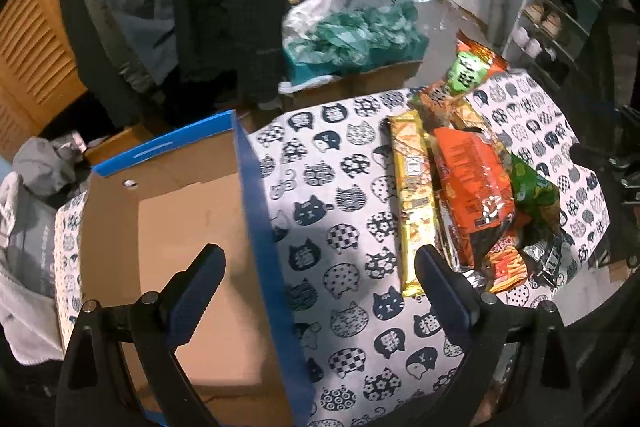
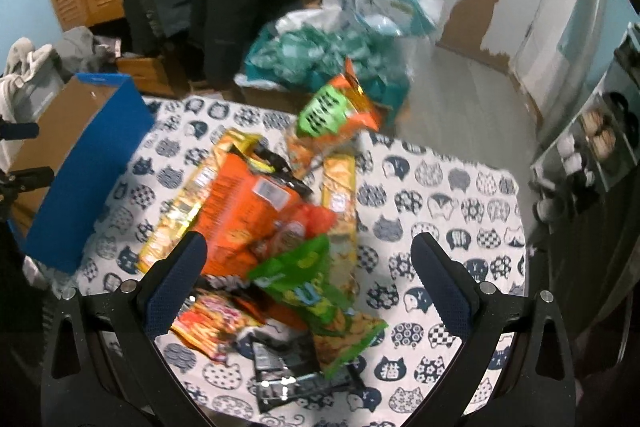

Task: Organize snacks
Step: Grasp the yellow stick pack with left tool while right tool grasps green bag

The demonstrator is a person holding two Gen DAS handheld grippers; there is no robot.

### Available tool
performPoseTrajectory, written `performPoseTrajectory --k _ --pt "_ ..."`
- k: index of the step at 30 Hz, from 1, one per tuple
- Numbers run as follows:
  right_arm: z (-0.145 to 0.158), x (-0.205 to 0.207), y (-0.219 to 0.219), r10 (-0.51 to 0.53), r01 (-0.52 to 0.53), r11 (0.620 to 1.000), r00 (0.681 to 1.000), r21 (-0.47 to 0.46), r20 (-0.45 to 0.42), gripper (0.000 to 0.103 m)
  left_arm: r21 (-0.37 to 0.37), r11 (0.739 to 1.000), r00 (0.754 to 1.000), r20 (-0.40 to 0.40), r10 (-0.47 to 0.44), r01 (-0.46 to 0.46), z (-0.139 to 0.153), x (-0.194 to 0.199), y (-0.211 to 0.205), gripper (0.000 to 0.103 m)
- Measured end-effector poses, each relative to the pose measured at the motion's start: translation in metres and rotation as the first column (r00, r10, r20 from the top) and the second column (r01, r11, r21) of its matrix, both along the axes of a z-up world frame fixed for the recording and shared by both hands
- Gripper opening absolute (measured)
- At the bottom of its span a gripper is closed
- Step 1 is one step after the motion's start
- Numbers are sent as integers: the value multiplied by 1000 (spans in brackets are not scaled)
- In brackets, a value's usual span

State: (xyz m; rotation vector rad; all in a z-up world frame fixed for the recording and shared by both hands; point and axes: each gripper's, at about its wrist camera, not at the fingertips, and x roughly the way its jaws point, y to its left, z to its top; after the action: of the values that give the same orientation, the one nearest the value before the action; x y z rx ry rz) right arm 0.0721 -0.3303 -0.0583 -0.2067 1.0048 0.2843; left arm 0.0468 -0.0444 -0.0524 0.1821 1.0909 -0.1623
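So nothing sorted yet: snack pile (image 2: pixel 272 227) heaped mid-frame on cat-print tabletop (image 2: pixel 440 195), cardboard box (image 1: pixel 180 227) left of frame, looks bare inside. Left claw (image 1: pixel 318 275) apart over box edge; right claw (image 2: pixel 308 263) apart above pile, gripping nothing. Next likely: lower right claw, pinch top orange packet (image 2: pixel 244 203), carry to box.

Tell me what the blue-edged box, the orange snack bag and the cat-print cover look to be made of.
Blue-edged box: cardboard, judging by its matte brown inside and folded flaps, with a blue printed outside. Orange snack bag: likely plastic film, since it is glossy, crinkled and catches highlights. Cat-print cover: apparently woven fabric, matte and soft-looking, though the weave is too blurred to confirm.
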Motion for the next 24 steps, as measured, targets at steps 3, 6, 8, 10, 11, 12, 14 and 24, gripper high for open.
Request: performPoseTrajectory --k 3,6,8,10,11,12,14,24 --pt "-13 6 -7 14 -15 1000 999 -20 -31 100 0 1000 999 -14 -29 29 -6 7 -14 97" --pt "-28 10 -11 35 -37 999 997 -37 -62 100 10 998 998 -39 -55 56 -17 14 -27 97" --pt "-36 11 -13 52 -56 997 995 -44 -82 100 18 998 996 -56 -67 68 -25 19 -34 97" --pt "-47 11 -12 76 -82 995 992 -55 -102 100 26 997 994 -74 -76 78 -35 25 -42 97" --pt "-55 11 -12 93 -101 993 988 -67 -121 100 27 996 994 -81 -79 81 -39 27 -45 97" --pt "-60 11 -11 102 -114 990 986 -79 -133 100 28 996 993 -88 -82 84 -44 30 -47 97" --pt "-72 10 -11 116 -133 986 981 -104 -153 100 28 996 992 -99 -84 87 -52 36 -52 97" --pt "-109 12 -16 131 -161 980 963 -114 -236 40 12 990 975 -179 -135 140 -96 60 -81 97"
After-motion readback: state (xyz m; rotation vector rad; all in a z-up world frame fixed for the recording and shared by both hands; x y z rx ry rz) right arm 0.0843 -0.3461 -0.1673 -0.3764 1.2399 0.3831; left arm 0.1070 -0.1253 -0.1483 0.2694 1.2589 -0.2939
